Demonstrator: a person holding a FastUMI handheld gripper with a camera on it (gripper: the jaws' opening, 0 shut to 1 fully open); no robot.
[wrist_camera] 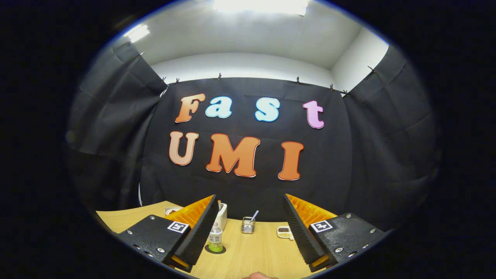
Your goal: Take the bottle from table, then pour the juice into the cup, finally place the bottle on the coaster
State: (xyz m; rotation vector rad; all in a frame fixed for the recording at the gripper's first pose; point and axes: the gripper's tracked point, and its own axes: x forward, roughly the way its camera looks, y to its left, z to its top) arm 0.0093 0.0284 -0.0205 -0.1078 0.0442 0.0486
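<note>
Your tongs stand wide apart and grip nothing, their ribbed black pads facing inward over orange wedge backs, presumably so the jaws can straddle a round body. The bottle stands upright beyond them, close by the left finger, on a dark round disc, probably the coaster. It is small clear plastic with a pale cap and yellow-green juice, so it will likely flex if squeezed hard. Farther back on the pale wood-grain worktop stand a wire mesh holder with a stick, a white box and a small dish. You cannot make out the cup from here.
</note>
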